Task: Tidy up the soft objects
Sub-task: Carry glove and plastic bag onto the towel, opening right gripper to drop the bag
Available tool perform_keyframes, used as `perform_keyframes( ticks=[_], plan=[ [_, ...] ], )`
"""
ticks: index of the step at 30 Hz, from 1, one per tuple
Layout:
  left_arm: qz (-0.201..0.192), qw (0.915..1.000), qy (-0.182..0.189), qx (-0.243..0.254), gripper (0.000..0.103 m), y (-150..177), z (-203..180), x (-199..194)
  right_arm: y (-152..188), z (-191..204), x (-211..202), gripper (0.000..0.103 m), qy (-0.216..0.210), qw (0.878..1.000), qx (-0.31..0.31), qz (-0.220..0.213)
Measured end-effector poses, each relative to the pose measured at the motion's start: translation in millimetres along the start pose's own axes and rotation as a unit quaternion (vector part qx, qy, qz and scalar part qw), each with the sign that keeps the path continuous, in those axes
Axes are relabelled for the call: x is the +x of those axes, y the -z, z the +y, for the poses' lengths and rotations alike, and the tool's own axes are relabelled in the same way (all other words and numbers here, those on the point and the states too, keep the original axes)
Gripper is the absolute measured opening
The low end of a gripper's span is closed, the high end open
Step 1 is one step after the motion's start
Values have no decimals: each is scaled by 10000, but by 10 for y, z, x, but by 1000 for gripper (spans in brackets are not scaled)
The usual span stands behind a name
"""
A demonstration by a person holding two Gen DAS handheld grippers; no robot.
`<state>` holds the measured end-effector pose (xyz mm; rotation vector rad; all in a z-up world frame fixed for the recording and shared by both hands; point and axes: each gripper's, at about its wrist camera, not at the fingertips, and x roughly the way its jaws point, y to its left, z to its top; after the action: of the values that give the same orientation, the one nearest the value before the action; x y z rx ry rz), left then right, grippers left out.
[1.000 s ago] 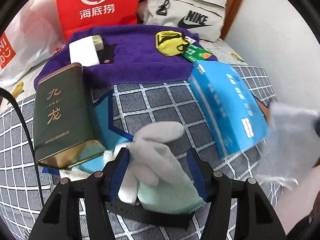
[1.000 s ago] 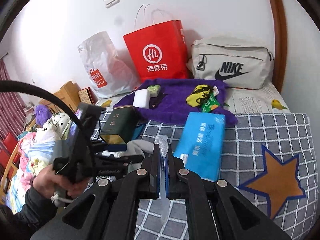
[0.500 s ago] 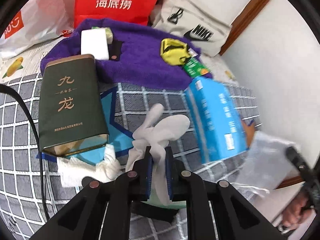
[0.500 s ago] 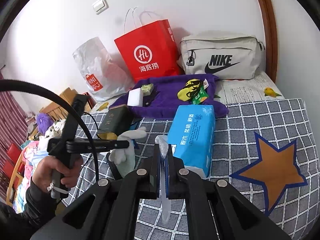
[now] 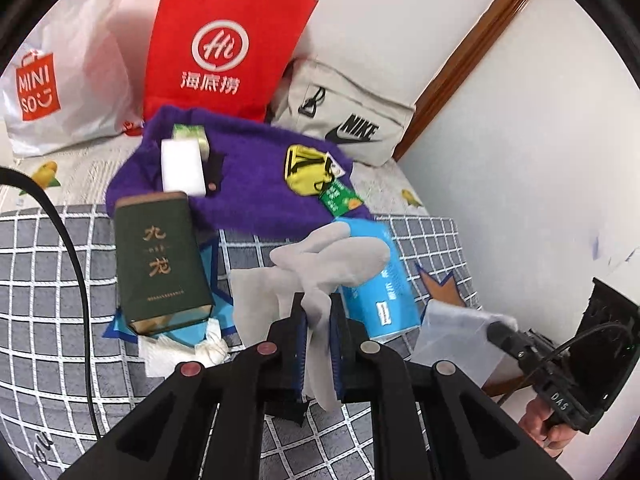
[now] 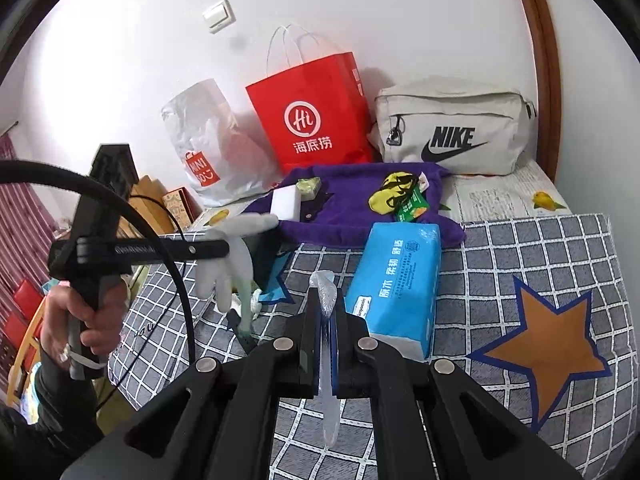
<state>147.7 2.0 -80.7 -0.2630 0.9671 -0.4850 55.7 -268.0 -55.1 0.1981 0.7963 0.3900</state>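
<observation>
A pale grey glove (image 5: 336, 256) with a mint-green cuff hangs pinched in my left gripper (image 5: 316, 300), which is shut on it above the checked bedspread (image 5: 48, 280). In the right wrist view the same glove (image 6: 228, 268) dangles from the left gripper (image 6: 224, 249), held by a person's hand at the left. My right gripper (image 6: 327, 300) is shut on a clear plastic bag (image 6: 330, 412), whose film sticks out above and below the pads. From the left wrist camera the bag (image 5: 456, 340) hangs at the right.
A blue tissue pack (image 6: 396, 280) lies just right of the bag. A dark green tin (image 5: 156, 256) and crumpled white paper (image 5: 180, 352) lie to the left. Behind are a purple cloth (image 5: 248, 200) carrying small items, a red paper bag (image 5: 224, 48), a Nike bag (image 6: 452, 128) and the wall.
My left gripper closed on the glove and lifted it off the bed; its fingers now flop in the air. The right gripper kept still, holding the plastic bag.
</observation>
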Motion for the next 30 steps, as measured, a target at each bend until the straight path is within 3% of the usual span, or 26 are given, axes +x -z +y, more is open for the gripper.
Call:
perform_keyframes(
  ticks=[11, 21, 26, 30],
  plan=[
    [-155, 9997, -200, 47, 10, -44, 45, -262, -100, 103, 11, 4, -78, 9998, -143, -83],
    [-128, 9999, -86, 3, 10, -73, 88, -231, -153, 109, 162, 4, -158, 9997, -187, 77],
    [-236, 9997, -53, 4, 10, -213, 194, -253, -255, 75, 251, 4, -377, 9991, -72, 178],
    [-324, 9994, -75, -33, 10, -365, 304, -280, -426, 53, 318, 4, -298, 9994, -92, 161]
  ],
)
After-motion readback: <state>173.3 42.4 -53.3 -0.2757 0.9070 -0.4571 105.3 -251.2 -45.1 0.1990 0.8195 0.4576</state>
